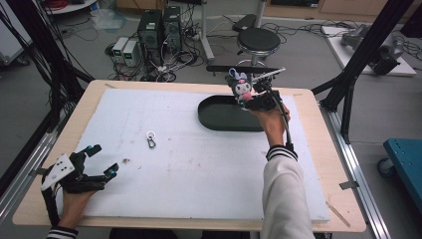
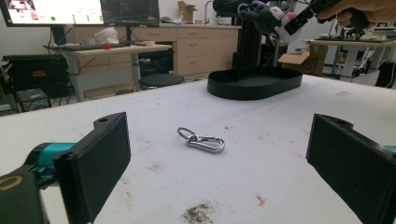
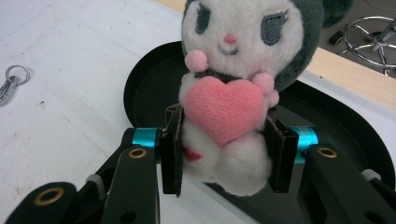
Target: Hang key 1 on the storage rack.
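Right gripper clamps plush (pink heart in front) above black tray, left gripper rests wide open and empty near carabiner on white mat.

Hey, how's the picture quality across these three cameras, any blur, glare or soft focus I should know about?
High view: even light, slightly soft, the keyring clip small but readable. Left gripper view: clip sharp, near jaws soft, the monitor washed out. Right gripper view: the plush toy fairly crisp, the black tray behind it dark with little detail.
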